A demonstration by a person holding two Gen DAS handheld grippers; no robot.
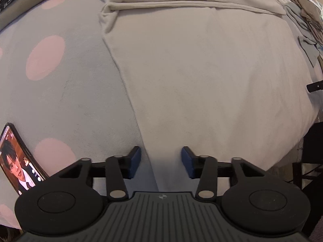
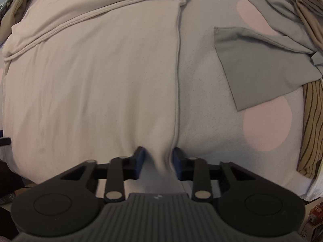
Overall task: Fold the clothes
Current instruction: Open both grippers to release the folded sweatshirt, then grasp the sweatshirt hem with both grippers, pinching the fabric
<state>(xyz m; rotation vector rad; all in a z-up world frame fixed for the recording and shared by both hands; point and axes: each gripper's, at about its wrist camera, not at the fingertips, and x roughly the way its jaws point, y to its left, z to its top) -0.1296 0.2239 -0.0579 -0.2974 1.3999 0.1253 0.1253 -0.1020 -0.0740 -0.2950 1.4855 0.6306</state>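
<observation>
Beige garment [image 1: 201, 70] lies spread flat on a grey bedspread [image 1: 70, 100] with pink dots, top part folded over at the far end. Phone [image 1: 16, 161] with lit screen sits at far left on the bedspread. Left gripper [image 1: 160, 162] spread wide, straddling the garment's near left edge, pads not closed on it. Right gripper [image 2: 158, 162] has cloth bunched between its blue pads, apparently pinching the garment's near right edge. Grey cloth [image 2: 258, 66] lies apart to the right, striped fabric [image 2: 310, 129] beyond it.
</observation>
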